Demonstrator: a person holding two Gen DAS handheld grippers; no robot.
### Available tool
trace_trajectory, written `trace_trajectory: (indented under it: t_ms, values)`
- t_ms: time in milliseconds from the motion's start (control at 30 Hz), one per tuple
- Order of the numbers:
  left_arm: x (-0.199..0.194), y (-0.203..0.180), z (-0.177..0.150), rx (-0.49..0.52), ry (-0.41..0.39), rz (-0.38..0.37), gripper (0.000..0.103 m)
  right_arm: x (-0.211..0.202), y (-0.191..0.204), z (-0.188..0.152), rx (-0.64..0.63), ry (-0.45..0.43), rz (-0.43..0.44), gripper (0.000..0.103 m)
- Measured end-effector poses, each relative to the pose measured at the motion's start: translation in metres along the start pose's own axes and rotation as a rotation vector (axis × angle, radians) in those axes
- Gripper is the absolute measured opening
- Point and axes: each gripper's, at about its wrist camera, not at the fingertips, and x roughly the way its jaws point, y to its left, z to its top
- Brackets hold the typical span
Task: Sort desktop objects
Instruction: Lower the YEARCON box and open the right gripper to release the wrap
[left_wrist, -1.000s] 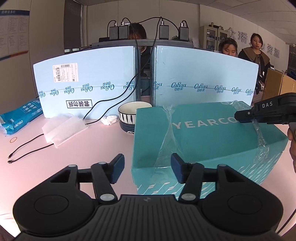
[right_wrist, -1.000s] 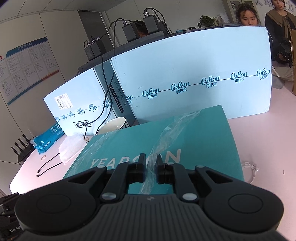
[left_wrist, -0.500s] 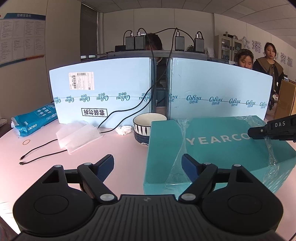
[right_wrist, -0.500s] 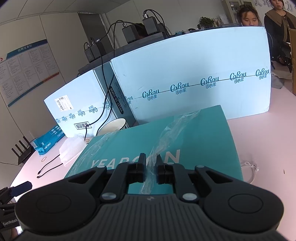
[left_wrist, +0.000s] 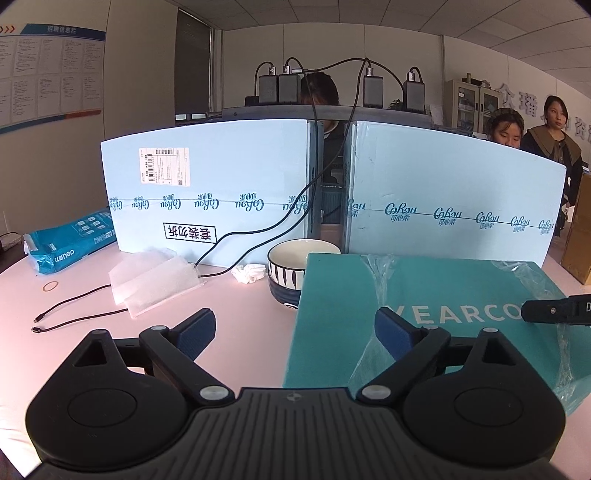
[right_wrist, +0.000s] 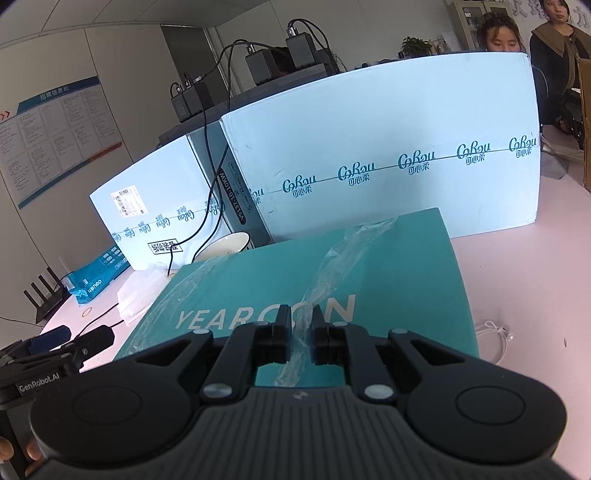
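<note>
A teal YEARCON box (left_wrist: 436, 314) lies on the pink table, with loose clear plastic film (right_wrist: 325, 273) across its top. My left gripper (left_wrist: 295, 328) is open and empty, just in front of the box's left near corner. My right gripper (right_wrist: 299, 336) hovers over the box's near edge (right_wrist: 332, 280), its jaws nearly closed around the strip of film; its tip shows in the left wrist view (left_wrist: 554, 312). A striped bowl (left_wrist: 295, 269) stands behind the box's left corner.
Two pale blue cartons (left_wrist: 221, 192) stand like a wall at the back. A foam pouch (left_wrist: 155, 280), a crumpled tissue (left_wrist: 249, 273), a black cable (left_wrist: 74, 310), a rubber band (left_wrist: 50, 286) and a blue packet (left_wrist: 70, 243) lie left. A white string (right_wrist: 495, 332) lies right.
My left gripper has pulled back and to the left, away from the teal box, and its jaws have opened wider. My right gripper has stayed in place over the film.
</note>
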Motion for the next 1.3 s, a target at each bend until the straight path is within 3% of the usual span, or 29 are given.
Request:
trace_trajectory:
  t_ms: [367,533,800,900,1067,1200,1233,1300]
  values:
    - [0.018,-0.008,0.006,-0.021,0.0,-0.012,0.093,0.013,0.003,0.006,-0.021,0.023,0.0,0.013]
    - [0.028,-0.014,0.007,-0.009,0.003,-0.014,0.103,0.019,0.001,0.01,-0.036,0.031,0.007,0.013]
    - [0.038,-0.015,0.012,-0.043,-0.001,-0.008,0.103,0.038,-0.001,0.026,-0.122,0.038,-0.116,0.012]
    - [0.039,-0.016,0.012,-0.04,-0.01,-0.003,0.103,0.048,0.002,0.024,-0.182,0.026,-0.128,0.018]
    - [0.045,-0.019,0.012,-0.028,-0.025,0.014,0.103,0.035,0.02,-0.003,-0.303,-0.023,-0.164,0.018]
    - [0.054,-0.022,0.012,-0.037,-0.006,0.013,0.103,0.026,0.021,-0.006,-0.341,-0.003,-0.147,0.02]
    - [0.056,-0.024,0.011,-0.036,-0.003,0.013,0.103,0.025,0.02,-0.005,-0.345,-0.001,-0.143,0.022]
    - [0.059,-0.026,0.01,-0.026,0.003,0.012,0.103,0.024,0.015,-0.005,-0.34,-0.005,-0.137,0.039]
